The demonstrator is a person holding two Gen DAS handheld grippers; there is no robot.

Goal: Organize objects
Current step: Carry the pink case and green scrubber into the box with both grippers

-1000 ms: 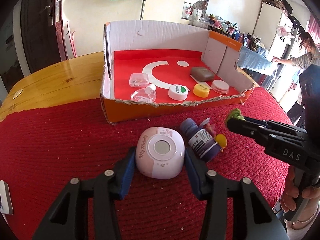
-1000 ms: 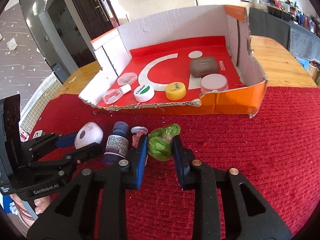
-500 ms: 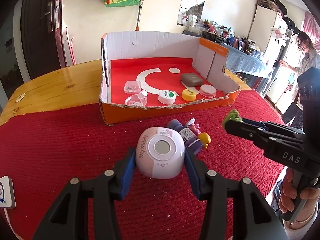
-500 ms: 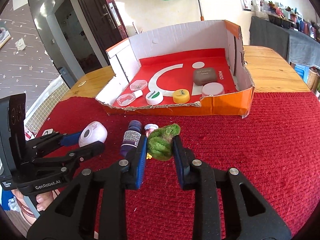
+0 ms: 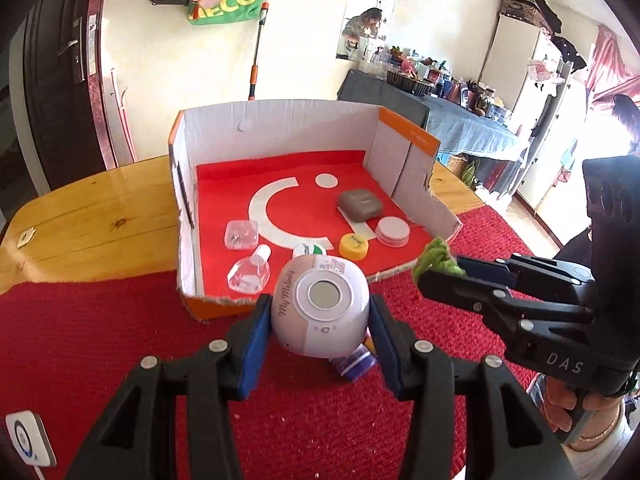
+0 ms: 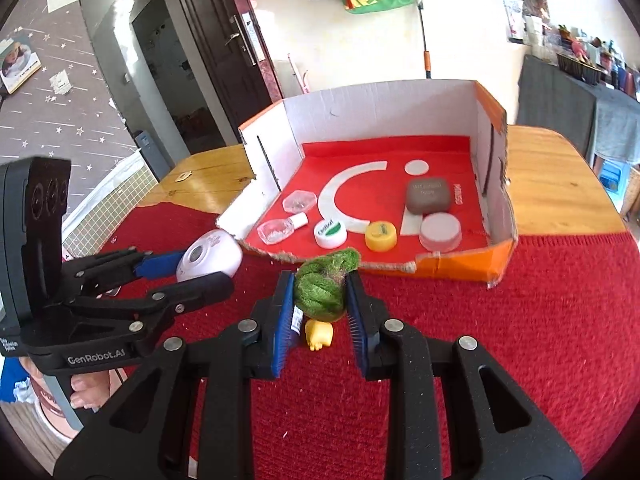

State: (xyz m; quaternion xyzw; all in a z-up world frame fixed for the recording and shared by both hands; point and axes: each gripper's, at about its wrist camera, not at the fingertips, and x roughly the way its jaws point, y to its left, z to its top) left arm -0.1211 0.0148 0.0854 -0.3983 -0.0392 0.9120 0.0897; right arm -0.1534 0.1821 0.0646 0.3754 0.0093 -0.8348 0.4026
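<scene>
The left gripper [image 5: 320, 312] was closed on a rounded pale pink plastic gadget with a grey disc on its face [image 5: 319, 308], its blue pads pressing both sides, carried clear of the red knitted tablecloth [image 5: 100, 340]. The right gripper [image 6: 320, 300] was pinched narrow on a fuzzy green fabric clump [image 6: 325, 289], also held off the cloth. Both loads hung just short of the torn front lip of the open cardboard box with a red floor [image 6: 460, 270].

The smooth, curved gadget looked likely to slip or rotate out of the pads if tilted. The soft clump could sag and drag on the ragged lip. The two grippers sat close side by side, so a careless swing could knock one against the other. Below them on the cloth lay a purple bottle [image 5: 354, 360] and a small yellow toy piece [image 6: 319, 335], which a low pass might nudge.

Inside the box, a clear bottle [image 5: 249, 274], a white jar [image 6: 330, 233], a yellow lid [image 6: 381, 235], a white puck [image 6: 440, 232] and a brown case [image 6: 428, 195] crowded the front row. The back half of the red floor lay open, and the tall side walls limited entry to the low front
</scene>
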